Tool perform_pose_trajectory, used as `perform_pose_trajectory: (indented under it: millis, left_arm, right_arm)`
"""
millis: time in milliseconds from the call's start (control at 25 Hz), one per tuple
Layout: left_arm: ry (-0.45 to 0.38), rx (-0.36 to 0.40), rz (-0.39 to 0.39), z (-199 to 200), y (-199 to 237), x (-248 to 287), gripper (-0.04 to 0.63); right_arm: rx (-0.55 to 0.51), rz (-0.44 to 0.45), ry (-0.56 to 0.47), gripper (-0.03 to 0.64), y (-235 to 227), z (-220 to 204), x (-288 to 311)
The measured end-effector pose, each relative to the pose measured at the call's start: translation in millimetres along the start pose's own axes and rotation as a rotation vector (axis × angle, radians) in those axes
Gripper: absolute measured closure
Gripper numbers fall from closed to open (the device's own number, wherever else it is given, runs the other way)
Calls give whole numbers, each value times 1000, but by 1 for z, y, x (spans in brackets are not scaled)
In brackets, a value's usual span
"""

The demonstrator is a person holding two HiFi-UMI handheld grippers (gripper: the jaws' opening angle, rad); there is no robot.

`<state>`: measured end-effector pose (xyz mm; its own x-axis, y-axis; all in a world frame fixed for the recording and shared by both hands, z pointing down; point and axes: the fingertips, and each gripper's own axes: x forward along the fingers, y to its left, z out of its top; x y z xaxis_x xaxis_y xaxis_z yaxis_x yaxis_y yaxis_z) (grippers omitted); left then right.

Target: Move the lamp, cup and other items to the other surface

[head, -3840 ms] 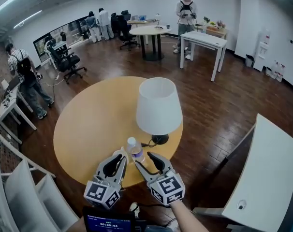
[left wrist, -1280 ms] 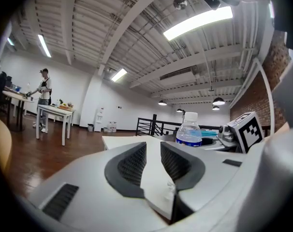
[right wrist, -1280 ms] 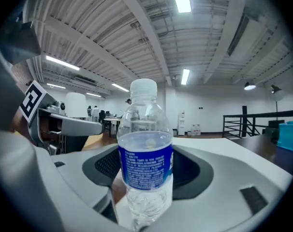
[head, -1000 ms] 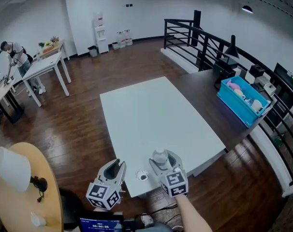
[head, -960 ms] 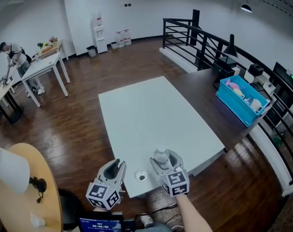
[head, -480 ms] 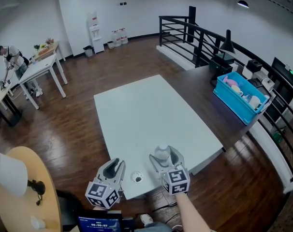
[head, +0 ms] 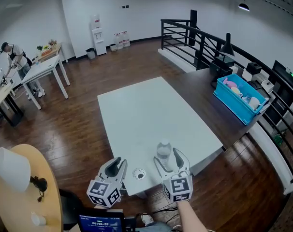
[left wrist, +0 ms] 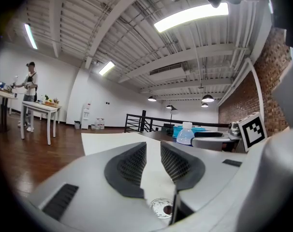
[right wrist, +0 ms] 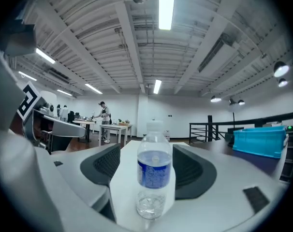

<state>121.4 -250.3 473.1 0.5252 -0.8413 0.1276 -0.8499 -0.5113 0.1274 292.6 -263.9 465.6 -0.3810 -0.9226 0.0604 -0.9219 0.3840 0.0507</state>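
Head view: water bottle (head: pixel 164 150) standing released at the white table's (head: pixel 151 108) near edge.
Right gripper (head: pixel 167 156) brackets the upright bottle, its jaws just opened and clear of it. Left gripper (head: pixel 116 165), empty and slightly parted, hovers at that same edge. The lamp (head: pixel 11 167) stands well left of the table.

Not much to read here, tbh. The water bottle (right wrist: pixel 154 175) has a blue label (right wrist: pixel 155 163) with a tiny pale logo in the middle, but no word on it comes out legible. The left marker cube (head: pixel 104 193) and the right marker cube (head: pixel 179 189) only carry black-and-white square code patterns, not letters or digits. Down at 6 o'clock in the head view, a small screen (head: pixel 100 222) glows blue with a row of what look like timer digits, too small to make out.
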Motion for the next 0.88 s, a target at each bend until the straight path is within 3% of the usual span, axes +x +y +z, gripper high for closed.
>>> perform_pose_trajectory:
  millis: [120, 240, 400, 480, 880]
  left_arm:
    - [-3, 4, 0, 3, 1, -10, 495]
    - [-12, 34, -5, 6, 5, -23, 517]
    - [-29, 58, 15, 15, 27, -49, 581]
    - [-41, 61, 58, 21, 45, -69, 588]
    - [-83, 71, 350, 29, 124, -181, 589]
  right_arm:
    - [-30, 47, -48, 313, 32, 24, -9]
    - [-42, 126, -79, 446, 72, 39, -6]
    - [-21, 215, -104, 485, 126, 46, 9]
    - [-23, 295, -113, 527, 162, 55, 18]
    - [-26, 681, -125, 558, 328, 70, 37]
